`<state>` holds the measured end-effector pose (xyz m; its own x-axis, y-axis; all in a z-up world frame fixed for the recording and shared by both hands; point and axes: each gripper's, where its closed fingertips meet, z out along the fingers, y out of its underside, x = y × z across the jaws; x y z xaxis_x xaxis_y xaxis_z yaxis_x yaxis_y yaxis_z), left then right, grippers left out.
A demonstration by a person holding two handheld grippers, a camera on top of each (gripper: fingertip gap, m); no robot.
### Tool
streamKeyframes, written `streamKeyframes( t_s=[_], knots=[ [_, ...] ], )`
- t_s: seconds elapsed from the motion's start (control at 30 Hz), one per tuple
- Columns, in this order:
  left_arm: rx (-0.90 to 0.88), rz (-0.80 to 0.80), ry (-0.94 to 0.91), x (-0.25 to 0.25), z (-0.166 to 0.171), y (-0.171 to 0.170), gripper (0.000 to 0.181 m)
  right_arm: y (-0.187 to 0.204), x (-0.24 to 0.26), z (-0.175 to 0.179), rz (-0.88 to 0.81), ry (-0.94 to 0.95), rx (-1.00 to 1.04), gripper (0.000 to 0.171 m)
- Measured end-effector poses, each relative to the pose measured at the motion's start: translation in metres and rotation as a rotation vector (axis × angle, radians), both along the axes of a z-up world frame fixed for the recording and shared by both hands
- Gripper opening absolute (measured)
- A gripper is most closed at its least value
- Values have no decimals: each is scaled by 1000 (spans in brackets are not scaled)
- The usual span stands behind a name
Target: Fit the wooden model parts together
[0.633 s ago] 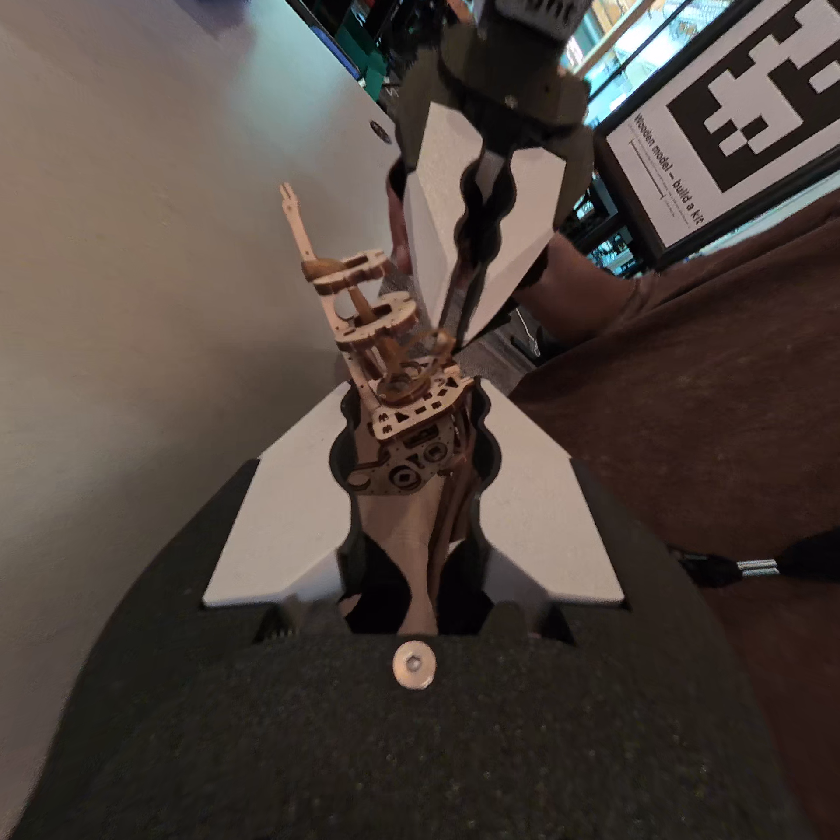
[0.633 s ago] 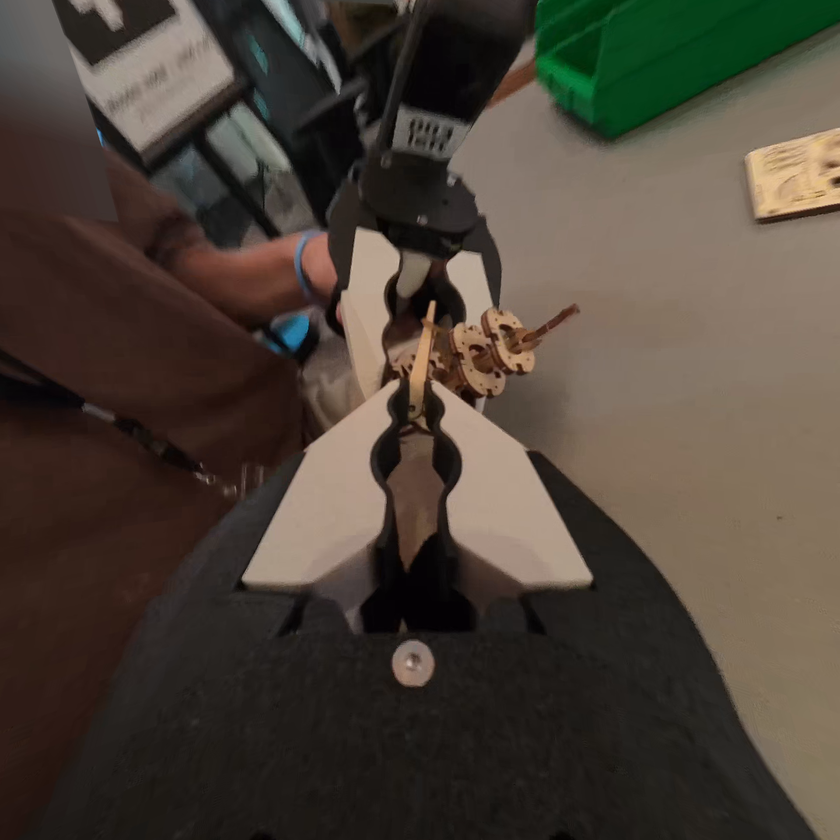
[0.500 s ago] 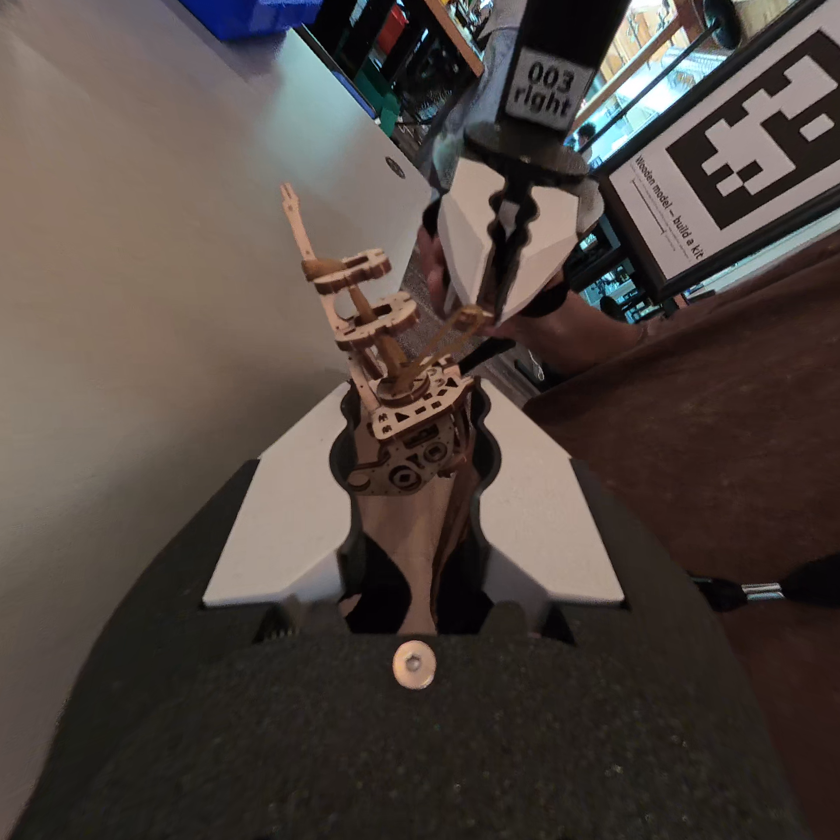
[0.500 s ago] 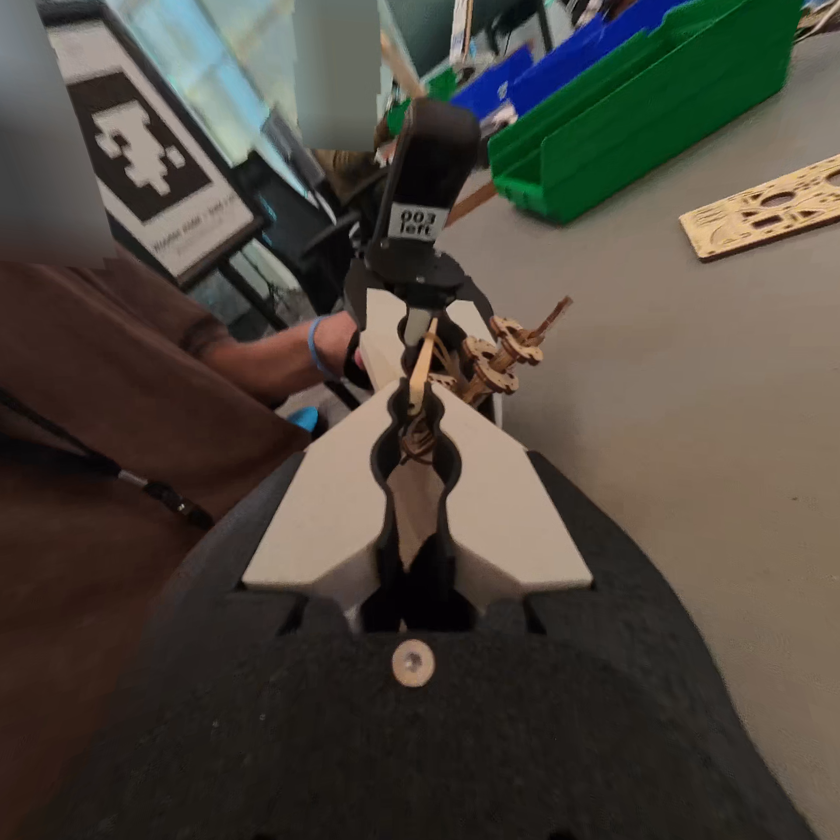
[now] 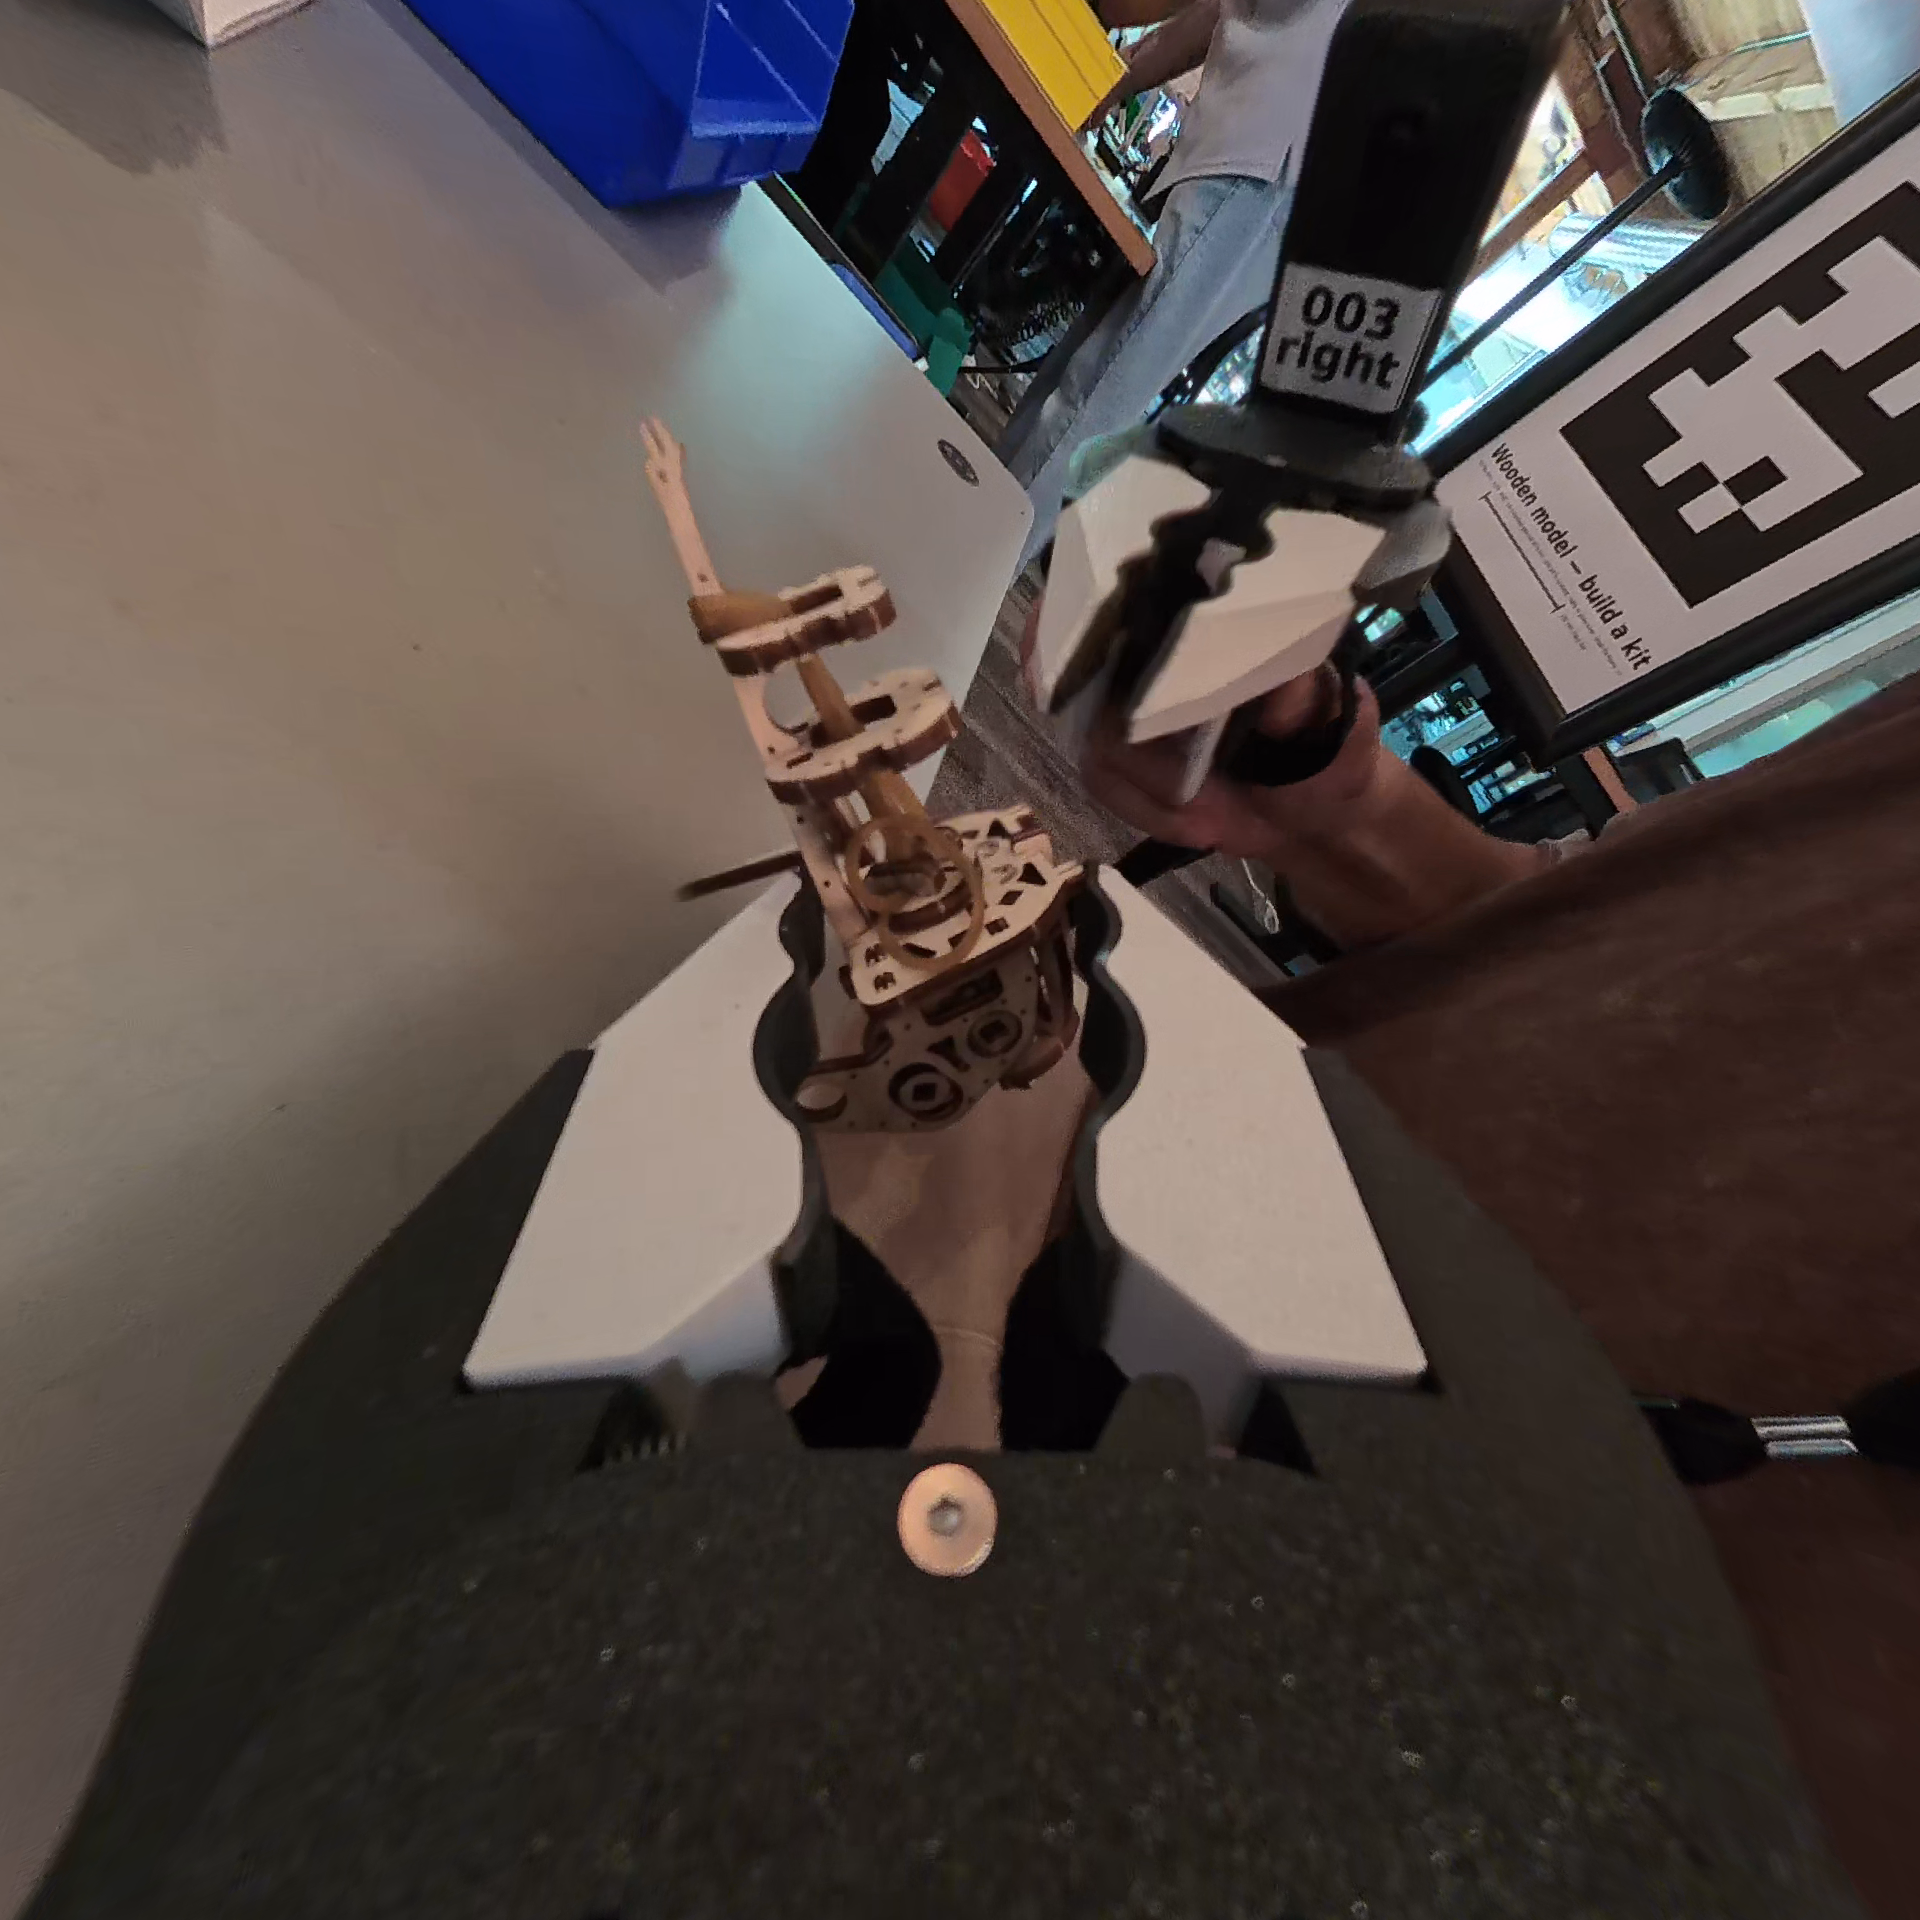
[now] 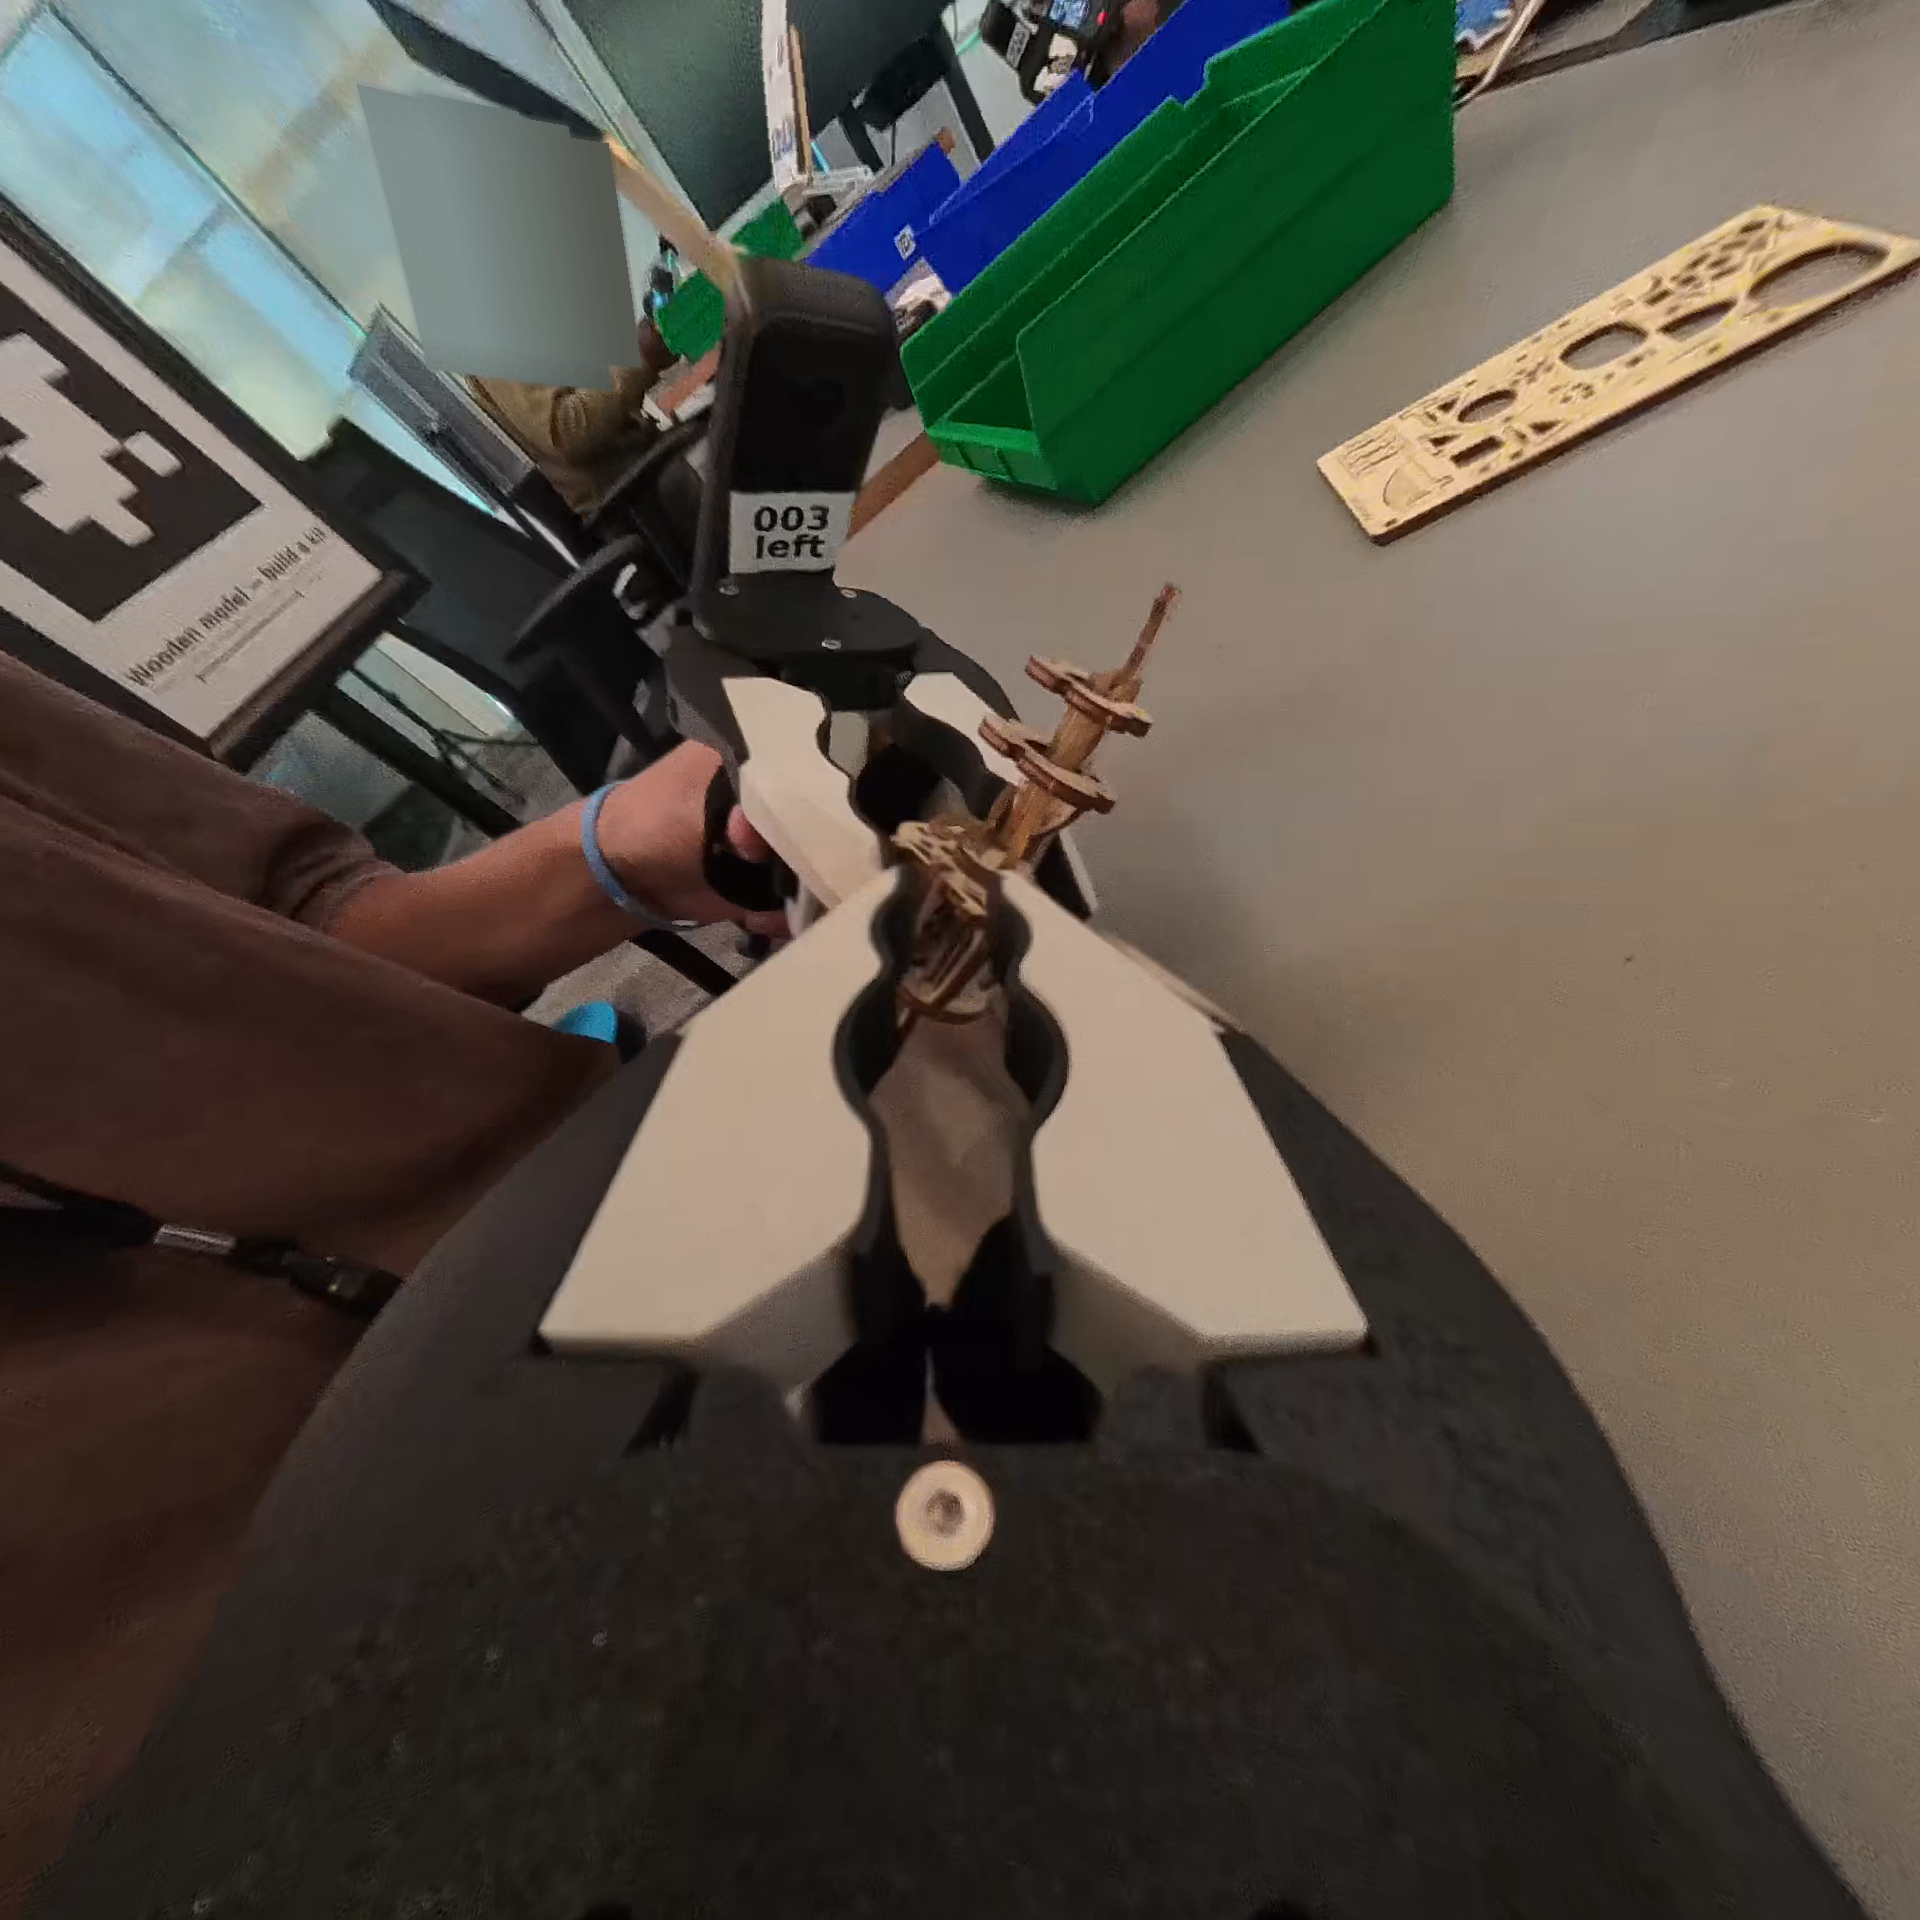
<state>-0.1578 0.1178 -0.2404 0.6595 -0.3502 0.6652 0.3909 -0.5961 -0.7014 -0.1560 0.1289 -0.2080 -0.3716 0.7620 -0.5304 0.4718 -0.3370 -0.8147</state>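
My left gripper [image 5: 935,904] is shut on a partly built wooden model [image 5: 914,997], gripping its perforated base. A thin mast with two notched discs [image 5: 831,665] rises from the base. A thin loop [image 5: 909,888] lies on top of the base, and a dark thin stick [image 5: 727,885] pokes out to the left. My right gripper [image 5: 1101,717] hangs off to the upper right of the model, apart from it, jaws together with nothing visible in them. In the right wrist view its tips [image 6: 951,883] point at the model [image 6: 1060,748] held in the left gripper [image 6: 925,821].
The grey table [image 6: 1558,935] carries a punched wooden parts sheet [image 6: 1621,374] at the far right and a green bin [image 6: 1195,312] behind it. A blue bin [image 5: 675,94] sits at the table's far end. A framed sign [image 5: 1714,416] and the person's brown sleeve [image 6: 208,1039] are beside the table. Only a small space, under 4 cm, lies between the two pairs of fingers.
The right gripper has drawn back from the model, and the thin stick it pressed into the model's top is out of its jaws. The left gripper keeps holding the model.
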Motion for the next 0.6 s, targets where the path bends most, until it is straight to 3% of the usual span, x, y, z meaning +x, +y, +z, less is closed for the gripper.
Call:
streamKeyframes(
  t_s=[0.17, 0.3, 0.4, 0.47, 0.6],
  knots=[
    [3, 44, 40, -11, -3, 2, 46, 27, 0, -20, -10, -135, 118, 40],
    [-64, 107, 209, -37, -25, -3, 46, 54, 3, -73, 21, -300, 338, 41],
    [-89, 172, 234, -50, -28, -5, 46, 45, 7, -92, 0, -434, 312, 44],
    [-112, 204, 235, -50, -28, -7, 46, 47, 9, -84, -155, -396, 316, 30],
    [-86, 205, 236, -41, -19, -4, 46, 65, 30, -99, -424, -449, 409, 35]
  ],
)
